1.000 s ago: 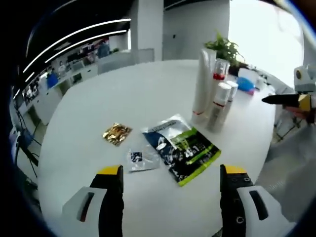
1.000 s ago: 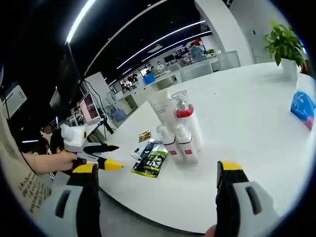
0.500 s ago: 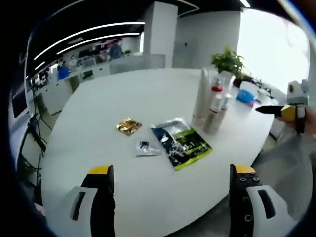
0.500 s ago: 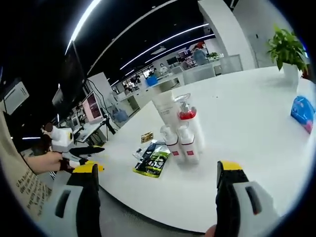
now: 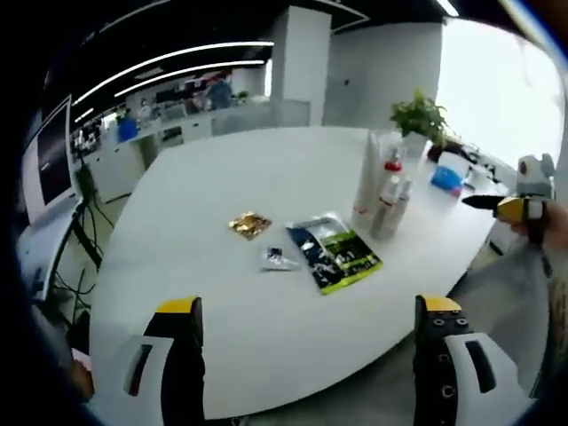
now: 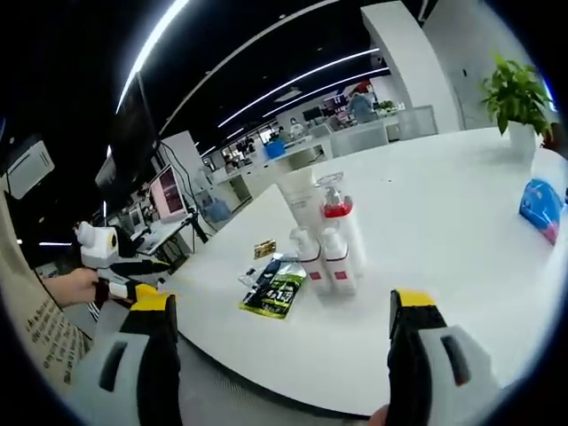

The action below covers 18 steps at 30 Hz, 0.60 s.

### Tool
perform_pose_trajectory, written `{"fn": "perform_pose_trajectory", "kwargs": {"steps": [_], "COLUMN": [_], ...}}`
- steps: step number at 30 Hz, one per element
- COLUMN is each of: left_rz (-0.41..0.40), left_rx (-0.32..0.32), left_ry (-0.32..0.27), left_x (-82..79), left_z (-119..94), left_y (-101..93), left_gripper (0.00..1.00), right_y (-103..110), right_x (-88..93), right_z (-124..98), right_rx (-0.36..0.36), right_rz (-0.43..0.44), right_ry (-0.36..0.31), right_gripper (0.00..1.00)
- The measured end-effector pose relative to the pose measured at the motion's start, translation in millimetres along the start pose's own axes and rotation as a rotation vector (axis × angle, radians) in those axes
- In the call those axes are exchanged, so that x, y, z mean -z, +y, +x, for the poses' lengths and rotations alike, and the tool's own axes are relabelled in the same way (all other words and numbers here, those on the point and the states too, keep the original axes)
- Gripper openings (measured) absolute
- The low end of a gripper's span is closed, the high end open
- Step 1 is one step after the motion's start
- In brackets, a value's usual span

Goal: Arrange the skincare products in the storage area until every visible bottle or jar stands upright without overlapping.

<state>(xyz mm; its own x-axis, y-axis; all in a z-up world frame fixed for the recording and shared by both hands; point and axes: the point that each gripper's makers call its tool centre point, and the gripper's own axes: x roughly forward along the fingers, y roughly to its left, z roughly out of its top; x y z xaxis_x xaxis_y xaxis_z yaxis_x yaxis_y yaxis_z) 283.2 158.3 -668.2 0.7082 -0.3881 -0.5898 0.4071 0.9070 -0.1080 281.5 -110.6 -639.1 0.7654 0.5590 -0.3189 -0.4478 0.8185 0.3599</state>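
Fingers on both grippers are spread wide with nothing between them: the left gripper [image 5: 306,355] and right gripper [image 6: 280,351] both hang off the edge of the white desk [image 5: 222,191], well apart from the products. All the bottles [image 6: 324,235] stand upright in one tight cluster, touching but not stacked, probably grouped so none tips. Flat sachets [image 5: 335,253] and a gold packet [image 5: 249,224] lie just beside them. Looks basically done to me.
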Motion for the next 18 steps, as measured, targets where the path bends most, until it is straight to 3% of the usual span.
{"fn": "perform_pose_trajectory", "kwargs": {"steps": [5,18], "left_rz": [0.007,-0.03], "left_rx": [-0.011,-0.006], "left_ry": [-0.014,-0.035], "left_x": [-2.8,-4.9], "left_z": [-1.3,-4.8], "left_y": [0.0,2.1], "left_gripper": [0.97,0.97], "right_y": [5.8,5.6], "right_x": [3.2,1.6], "right_z": [3.6,4.1], "right_rx": [-0.014,0.001], "right_rz": [-0.039,-0.072], "right_ry": [0.029,0.024], "right_gripper": [0.99,1.0]}}
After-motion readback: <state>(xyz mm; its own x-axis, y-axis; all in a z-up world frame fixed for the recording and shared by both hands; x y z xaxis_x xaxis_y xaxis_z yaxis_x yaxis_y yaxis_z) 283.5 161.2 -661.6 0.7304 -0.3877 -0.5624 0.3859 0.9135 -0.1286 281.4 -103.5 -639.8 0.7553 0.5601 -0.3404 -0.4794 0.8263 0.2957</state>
